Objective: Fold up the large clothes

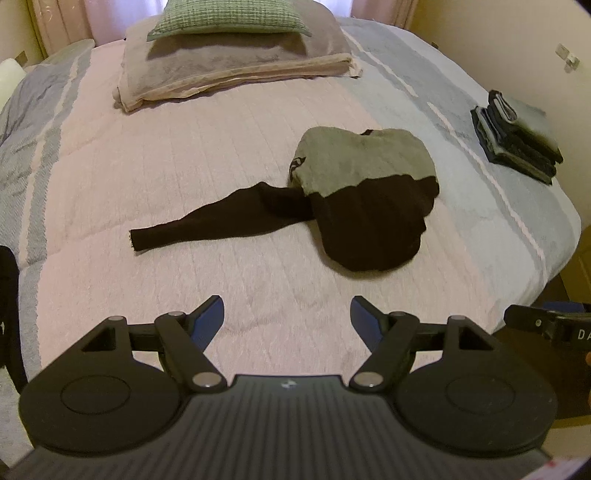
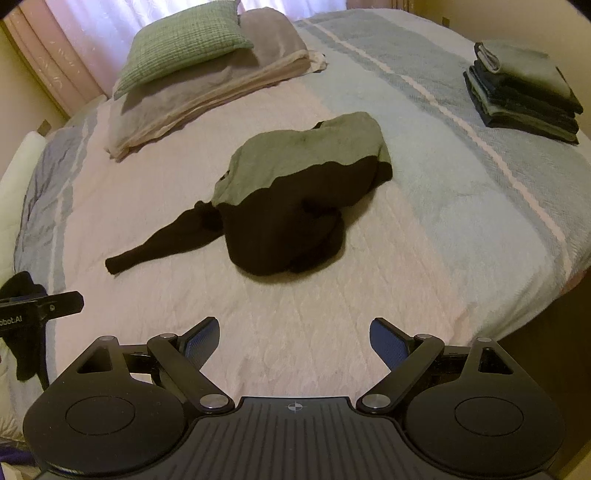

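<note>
Right, we start closest in: our left gripper [image 1: 287,314] has its jaws spread wide with nothing between them, only bare bedspread [image 1: 258,280] under the blue pads. Our right gripper [image 2: 294,334] is the same, jaws apart and empty, hovering over the near edge of the bed.

Ahead of both sets of jaws, well apart from the fingertips, lies the garment [image 1: 362,195], a black and grey-green sweater in a crumpled heap. One black sleeve [image 1: 207,218] trails out flat to the left of the left jaws' centre line; the body is bunched up ahead and slightly right. In the right wrist view the same heap sits nearly straight ahead, sleeve off to the left.

Further out and far right of the jaws we see a folded stack [image 2: 524,96] of dark clothes near the bed edge. Furthest, beyond the heap, a folded blanket [image 1: 229,70] with a green pillow [image 1: 225,18] on top.

Our judgement: some pieces are already folded and stacked, this sweater is untouched, not spread, not folded. Left to do: grab it, flatten it, fold sleeves and body, add to stack.
</note>
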`<state>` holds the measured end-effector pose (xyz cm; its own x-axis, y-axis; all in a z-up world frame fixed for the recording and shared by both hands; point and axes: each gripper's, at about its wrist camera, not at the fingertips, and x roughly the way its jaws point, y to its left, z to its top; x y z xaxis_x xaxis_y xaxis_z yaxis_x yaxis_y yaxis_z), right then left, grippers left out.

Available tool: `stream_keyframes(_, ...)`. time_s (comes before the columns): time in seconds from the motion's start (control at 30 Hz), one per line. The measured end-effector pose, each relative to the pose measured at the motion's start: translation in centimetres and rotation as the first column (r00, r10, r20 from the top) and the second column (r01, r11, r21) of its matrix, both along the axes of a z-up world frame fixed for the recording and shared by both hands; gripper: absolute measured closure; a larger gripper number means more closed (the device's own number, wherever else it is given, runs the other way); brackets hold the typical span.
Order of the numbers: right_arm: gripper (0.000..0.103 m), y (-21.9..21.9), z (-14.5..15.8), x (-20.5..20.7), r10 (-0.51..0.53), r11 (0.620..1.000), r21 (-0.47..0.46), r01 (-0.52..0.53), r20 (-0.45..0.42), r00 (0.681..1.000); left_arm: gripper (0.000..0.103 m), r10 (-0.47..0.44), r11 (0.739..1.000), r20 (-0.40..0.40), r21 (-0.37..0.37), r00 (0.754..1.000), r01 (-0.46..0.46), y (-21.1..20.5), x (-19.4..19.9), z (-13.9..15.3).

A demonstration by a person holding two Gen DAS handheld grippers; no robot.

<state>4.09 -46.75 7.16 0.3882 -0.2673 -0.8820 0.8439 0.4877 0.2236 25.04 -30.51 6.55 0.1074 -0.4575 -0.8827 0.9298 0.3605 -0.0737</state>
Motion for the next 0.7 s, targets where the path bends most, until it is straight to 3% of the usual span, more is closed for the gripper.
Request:
stream_keyframes(0.3, 0.017, 0.0, 0.7, -1.6, 0.019, 1.0, -0.001, -0.019, 0.001, 1.0, 0.031, 0.005, 1.0, 0.008, 0.007, 1.0, -0.005, 0.4, -2.6, 0.8)
stream_keyframes(0.7, 0.017, -5.8, 0.2, -3.6, 0.17, 0.984, -0.045, -0.171, -0.015, 0.985, 0.031, 0.144, 0.99, -0.008, 0.006, 0.99, -0.144, -2.8, -6.6, -0.2)
